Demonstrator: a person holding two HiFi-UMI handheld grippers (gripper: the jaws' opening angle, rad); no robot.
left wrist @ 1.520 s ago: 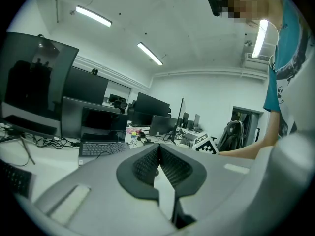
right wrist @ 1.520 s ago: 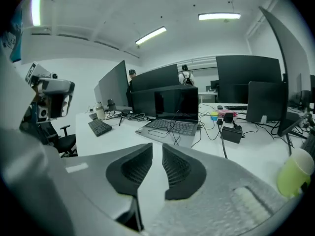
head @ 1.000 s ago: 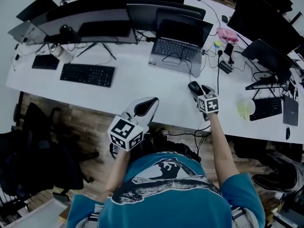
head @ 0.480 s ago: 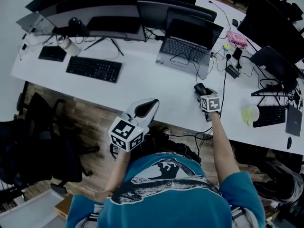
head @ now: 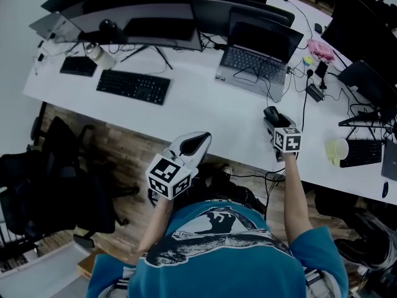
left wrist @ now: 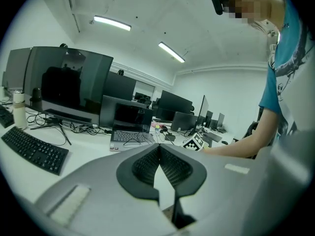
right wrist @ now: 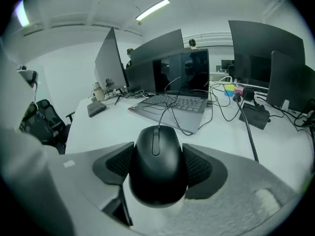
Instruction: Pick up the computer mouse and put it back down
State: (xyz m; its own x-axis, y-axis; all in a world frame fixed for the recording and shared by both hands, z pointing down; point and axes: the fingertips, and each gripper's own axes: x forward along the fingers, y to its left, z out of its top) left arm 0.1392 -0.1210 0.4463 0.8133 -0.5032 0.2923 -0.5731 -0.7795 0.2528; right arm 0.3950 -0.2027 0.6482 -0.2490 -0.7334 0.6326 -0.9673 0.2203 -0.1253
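A black wired computer mouse (right wrist: 157, 168) sits between the dark ribbed pads (right wrist: 118, 163) of my right gripper (right wrist: 158, 156), which press on both its sides. Its cable runs off toward the open laptop (right wrist: 172, 102). From the head view, the mouse (head: 270, 113) is near the front edge of the white desk (head: 205, 113), just ahead of the right gripper (head: 274, 120) and its marker cube. I cannot tell whether the mouse rests on the desk or is off it. My left gripper (head: 193, 144) hovers at the desk's front edge, shut with nothing in it (left wrist: 158, 154).
On the desk stand several monitors (head: 142, 8), a black keyboard (head: 133, 86), a bottle (head: 99, 53), a power brick with cables (head: 314, 92) and a pale green cup (head: 338, 148). A black office chair (head: 59, 166) stands on the wooden floor at the left.
The head view has drifted, so the desk sits further right in the picture. Both grippers hold much the same places relative to the desk, the right one still round the mouse.
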